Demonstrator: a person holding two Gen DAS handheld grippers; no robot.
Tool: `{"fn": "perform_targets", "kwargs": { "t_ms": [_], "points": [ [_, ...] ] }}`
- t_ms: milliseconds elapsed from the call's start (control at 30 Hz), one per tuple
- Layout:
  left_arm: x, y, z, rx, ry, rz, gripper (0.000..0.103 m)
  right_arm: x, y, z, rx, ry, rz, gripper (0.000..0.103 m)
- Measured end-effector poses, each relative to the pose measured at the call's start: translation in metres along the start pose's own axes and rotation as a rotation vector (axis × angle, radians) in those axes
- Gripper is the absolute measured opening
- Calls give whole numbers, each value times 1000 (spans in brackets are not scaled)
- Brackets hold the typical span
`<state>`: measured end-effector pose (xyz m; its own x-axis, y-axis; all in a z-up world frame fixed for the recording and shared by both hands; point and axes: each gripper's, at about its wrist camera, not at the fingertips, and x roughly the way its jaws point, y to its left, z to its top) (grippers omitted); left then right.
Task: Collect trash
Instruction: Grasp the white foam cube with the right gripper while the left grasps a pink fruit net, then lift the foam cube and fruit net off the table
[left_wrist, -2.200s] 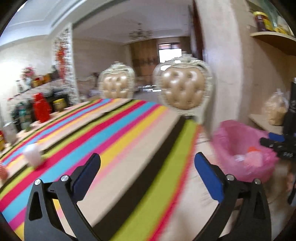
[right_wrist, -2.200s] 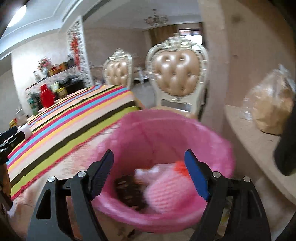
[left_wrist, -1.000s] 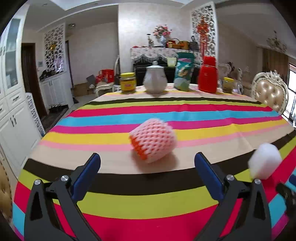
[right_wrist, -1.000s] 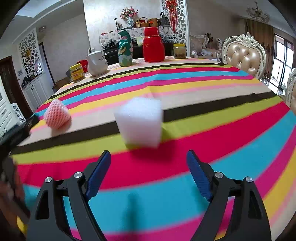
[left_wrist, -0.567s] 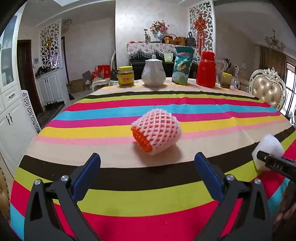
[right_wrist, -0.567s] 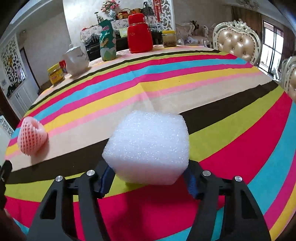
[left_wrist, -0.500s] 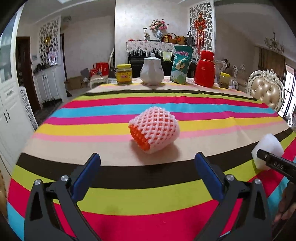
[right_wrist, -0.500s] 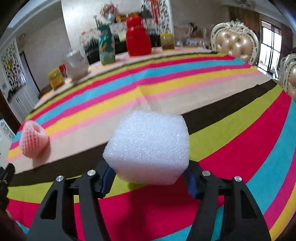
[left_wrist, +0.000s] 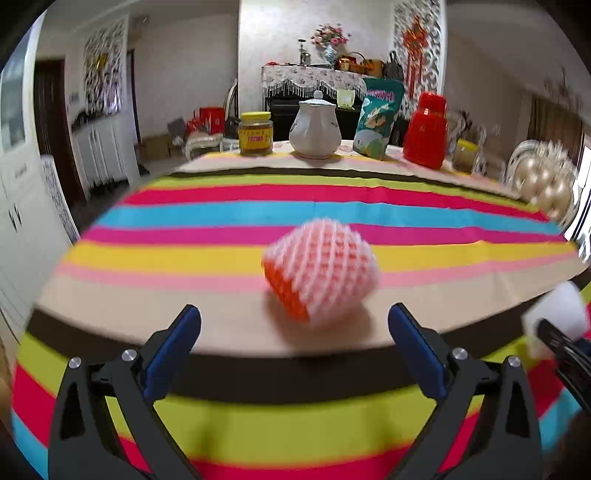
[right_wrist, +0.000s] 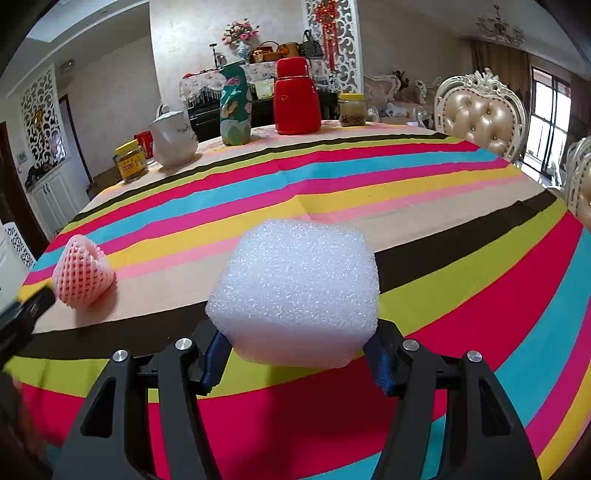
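Now R gripper (right_wrist: 295, 350), wide a sec ago, is clenching foam block (right_wrist: 295, 291); L gripper (left_wrist: 293, 339), fingers spread, is nearing net sleeve (left_wrist: 321, 273), left of block on cloth (right_wrist: 480, 295) — bin next.

1. I see a white foam block (right_wrist: 295, 291), bumpy and roughly cube-shaped, filling the centre of the right wrist frame, raised above the striped cloth; it also shows at the far right edge of the left wrist frame.
2. I see a pink foam fruit net (left_wrist: 320, 273), orange inside, lying on its side on the beige stripe, centre of the left wrist frame.
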<state>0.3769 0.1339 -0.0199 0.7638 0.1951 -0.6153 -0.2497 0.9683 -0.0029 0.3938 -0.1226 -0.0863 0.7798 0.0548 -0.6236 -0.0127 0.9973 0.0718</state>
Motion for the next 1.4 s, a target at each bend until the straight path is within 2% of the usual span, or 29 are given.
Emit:
{"fn": "perform_targets", "kwargs": {
  "t_ms": [33, 133, 233, 333, 400, 433, 567, 733, 833, 967, 1167, 1267, 1400],
  "points": [
    [14, -4, 7, 30, 22, -2, 98, 1, 0, 0, -3, 4, 3, 59],
    [44, -2, 17, 30, 84, 9, 98, 3, -3, 1, 10, 19, 9, 59],
    [65, 0, 21, -8, 134, -43, 97, 7, -7, 0, 28, 36, 12, 59],
    [74, -8, 17, -10, 173, -101, 57, 6, -4, 0, 16, 33, 10, 59],
    [64, -12, 15, -10, 133, -109, 30, 5, -2, 0, 5, 29, 8, 59],
    [57, -13, 15, -21, 126, -152, 14, 5, -1, 0, 3, 28, 6, 59],
    [22, -15, 9, -16, 78, -181, 14, 4, 0, 0, -6, 20, 7, 59],
    [-33, -15, -13, -2, 27, -194, 14, 2, 2, -1, -19, 14, 11, 59],
    [-71, -8, -32, -29, -14, -196, 14, -1, 7, -2, -45, 1, 3, 59],
    [-113, -2, -58, -33, -65, -157, 14, -10, 12, -4, -77, -46, -19, 59],
    [-146, -4, -88, 6, -69, -134, 15, -27, 16, -10, -141, -79, -26, 59],
    [-165, -10, -103, 36, -96, -130, 15, -58, -5, -25, -104, -35, 70, 59],
    [-190, -21, -121, 43, -108, -176, 15, -104, -29, -46, -117, -29, 122, 60]
  ]
}}
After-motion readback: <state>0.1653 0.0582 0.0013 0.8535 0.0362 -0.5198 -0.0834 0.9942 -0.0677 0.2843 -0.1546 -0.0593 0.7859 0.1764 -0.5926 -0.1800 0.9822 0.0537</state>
